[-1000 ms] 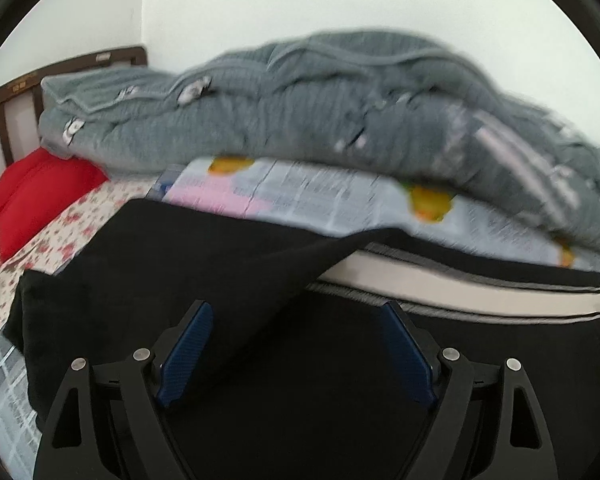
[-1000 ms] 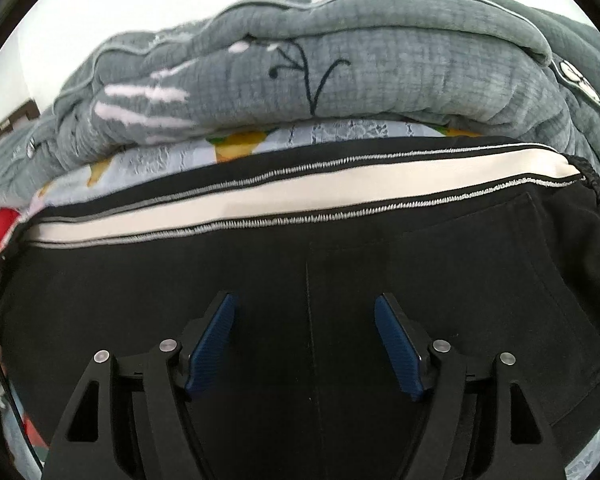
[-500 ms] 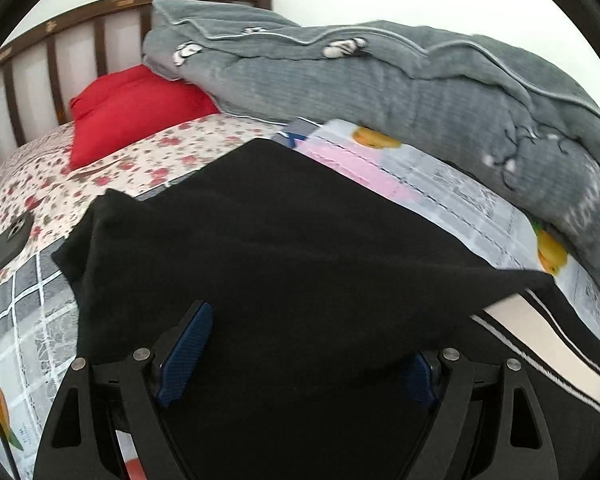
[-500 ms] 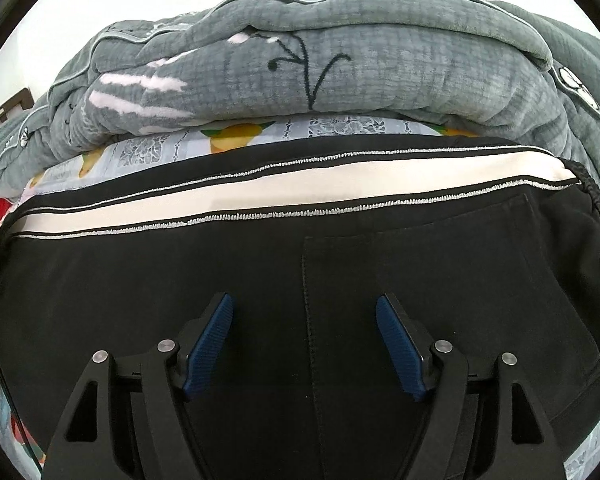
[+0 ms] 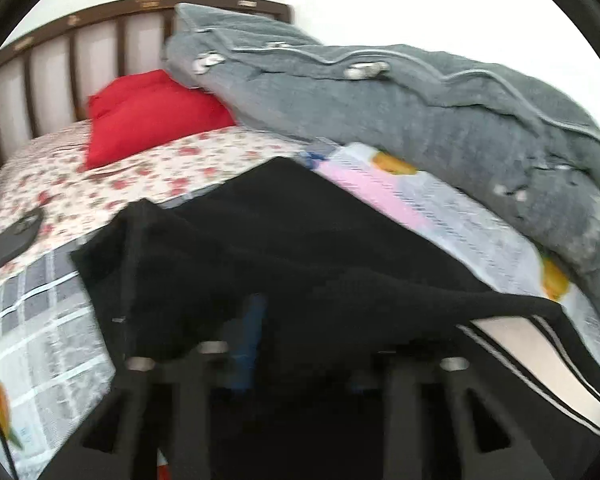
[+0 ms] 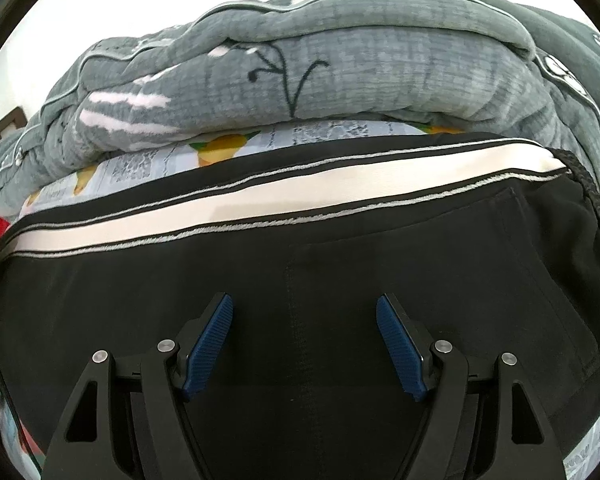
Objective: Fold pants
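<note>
My left tongs (image 5: 296, 344) pinch the black pants (image 6: 300, 272) at their near-left fold; their long axis runs left-right before my spread right tongs (image 6: 304, 344).

A heaped grey quilt (image 6: 340, 80) blocked the way at 12 o'clock, just beyond the pants (image 6: 300, 280). In the left view, bare floral sheet (image 5: 148, 176) lay open toward 10 o'clock, bounded by a red pillow (image 5: 148, 116), the headboard (image 5: 60, 72) behind it, and a dark phone (image 5: 8, 240) at 9 o'clock.
</note>
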`<state>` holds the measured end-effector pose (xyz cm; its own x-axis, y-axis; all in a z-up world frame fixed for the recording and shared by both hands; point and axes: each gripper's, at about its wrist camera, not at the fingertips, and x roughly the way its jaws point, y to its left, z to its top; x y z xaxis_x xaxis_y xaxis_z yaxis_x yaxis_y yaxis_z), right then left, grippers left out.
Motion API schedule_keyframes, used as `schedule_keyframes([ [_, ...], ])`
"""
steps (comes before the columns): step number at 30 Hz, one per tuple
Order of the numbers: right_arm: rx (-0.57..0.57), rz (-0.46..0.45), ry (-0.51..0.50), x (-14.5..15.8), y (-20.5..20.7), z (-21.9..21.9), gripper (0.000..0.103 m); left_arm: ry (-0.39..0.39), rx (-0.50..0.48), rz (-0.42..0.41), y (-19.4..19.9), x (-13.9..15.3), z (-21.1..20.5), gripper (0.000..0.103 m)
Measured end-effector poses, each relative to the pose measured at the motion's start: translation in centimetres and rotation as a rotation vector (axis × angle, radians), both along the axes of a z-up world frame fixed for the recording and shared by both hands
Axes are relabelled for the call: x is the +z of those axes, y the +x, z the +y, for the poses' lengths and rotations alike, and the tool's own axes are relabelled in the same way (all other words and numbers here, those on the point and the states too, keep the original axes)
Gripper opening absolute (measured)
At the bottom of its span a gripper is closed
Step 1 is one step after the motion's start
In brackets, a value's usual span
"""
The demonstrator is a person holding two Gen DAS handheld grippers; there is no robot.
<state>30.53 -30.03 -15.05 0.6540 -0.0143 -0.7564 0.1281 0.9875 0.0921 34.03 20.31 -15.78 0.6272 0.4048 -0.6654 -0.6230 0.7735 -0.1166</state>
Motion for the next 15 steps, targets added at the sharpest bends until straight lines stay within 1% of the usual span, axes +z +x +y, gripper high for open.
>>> schedule_keyframes([
  [2, -0.032, -0.010, 0.001, 0.1, -0.1, -0.5, 0.073, 0.009, -0.002, -0.002, -0.1, 0.1, -0.2, 0.022],
  [4, -0.078, -0.026, 0.005, 0.4, -0.2, -1.3, 0.074, 0.003, -0.010, -0.021, -0.2, 0.2, -0.2, 0.022],
  [7, -0.140, -0.050, 0.036, 0.7, -0.3, -2.7, 0.073, 0.000, -0.016, -0.047, -0.5, 0.4, -0.3, 0.022],
  [11, -0.202, -0.049, 0.055, 0.7, -0.3, -4.0, 0.074, 0.018, -0.040, -0.088, -0.8, 0.9, -0.8, 0.021],
  [13, -0.229, -0.038, 0.029, 0.6, -0.2, -4.1, 0.073, 0.037, -0.049, -0.105, -0.9, 1.2, -1.2, 0.020],
  [15, -0.248, -0.007, -0.015, 0.4, 0.2, -3.9, 0.073, 0.053, -0.066, -0.133, -1.2, 1.6, -1.6, 0.020],
])
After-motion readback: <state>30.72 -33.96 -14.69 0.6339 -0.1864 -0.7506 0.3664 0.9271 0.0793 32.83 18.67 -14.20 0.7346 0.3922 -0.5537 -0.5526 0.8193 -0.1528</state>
